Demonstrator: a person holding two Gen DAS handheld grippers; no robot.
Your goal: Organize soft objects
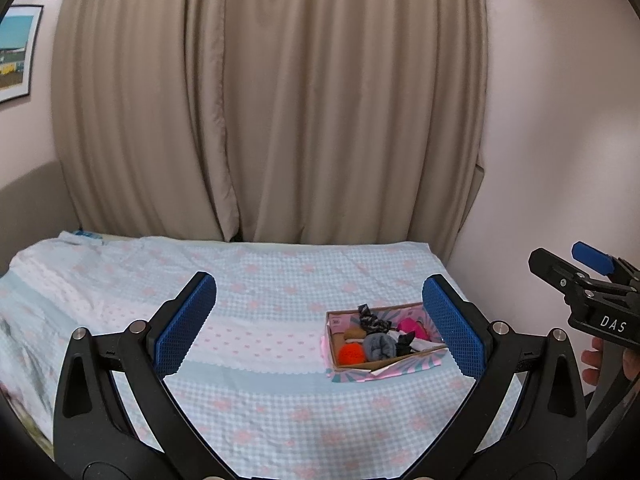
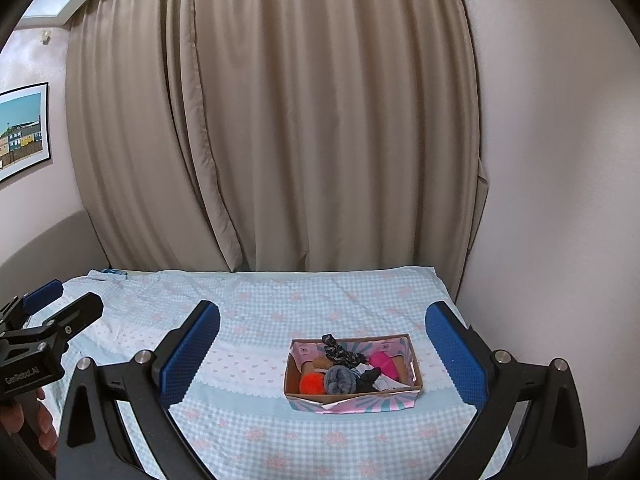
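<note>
A shallow cardboard box (image 1: 416, 354) (image 2: 294, 372) with pink patterned lining sits on the bed. It holds several soft items: an orange pom-pom (image 1: 351, 354) (image 2: 312, 384), a grey rolled cloth (image 1: 378, 346) (image 2: 339, 379), a pink item (image 1: 412, 327) (image 2: 385, 363), a black patterned scrunchie (image 1: 372, 320) (image 2: 340, 351) and a brown piece (image 1: 354, 334). My left gripper (image 1: 320, 328) is open and empty, held above the bed, short of the box. My right gripper (image 2: 322, 356) is open and empty, with the box seen between its fingers from well back. The right gripper also shows in the left wrist view (image 1: 588, 276).
The bed (image 1: 260, 400) (image 2: 240, 420) has a light blue checked cover with pink flowers. Beige curtains (image 1: 272, 100) hang behind it. A wall runs along the bed's right side (image 2: 560, 200). A framed picture (image 2: 24, 128) hangs at left. The left gripper shows at the left edge of the right wrist view (image 2: 48, 320).
</note>
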